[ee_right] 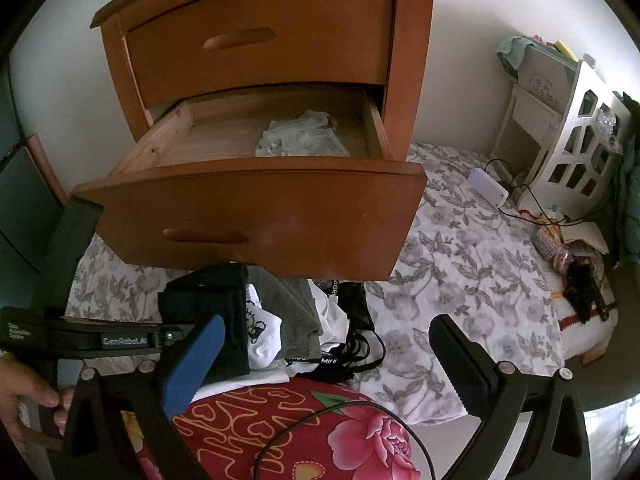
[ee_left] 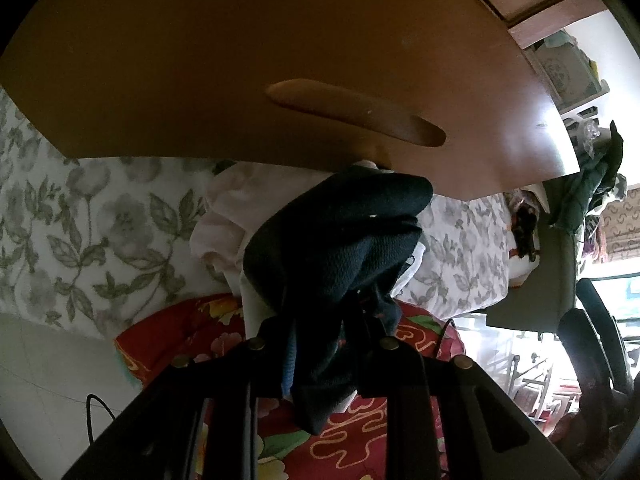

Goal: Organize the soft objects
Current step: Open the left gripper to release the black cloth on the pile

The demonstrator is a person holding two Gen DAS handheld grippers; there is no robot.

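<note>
my left gripper point(ee_left: 320, 320) is pinched nearly closed on a dark knit cloth point(ee_left: 340, 240), bunched up between the fingers and hanging down past them. the cloth sits just under the front of the open drawer point(ee_right: 256, 212), above a pile of clothes point(ee_right: 288, 320) on the floral sheet point(ee_right: 460, 264). from the right side i see the same left gripper point(ee_right: 216, 312) low at the left, the dark cloth at its tip, touching the pile's left edge. my right gripper point(ee_right: 320, 364) is spread wide and holds nothing; its blue finger point(ee_right: 192, 364) and black finger point(ee_right: 464, 364) stand well apart over a red flowered cushion point(ee_right: 320, 432). inside the drawer lies a pale folded cloth point(ee_right: 300, 140), toward the right. the upper drawer point(ee_right: 256, 40) of the nightstand is closed. a hand point(ee_right: 24, 396) grips the left handle.
</note>
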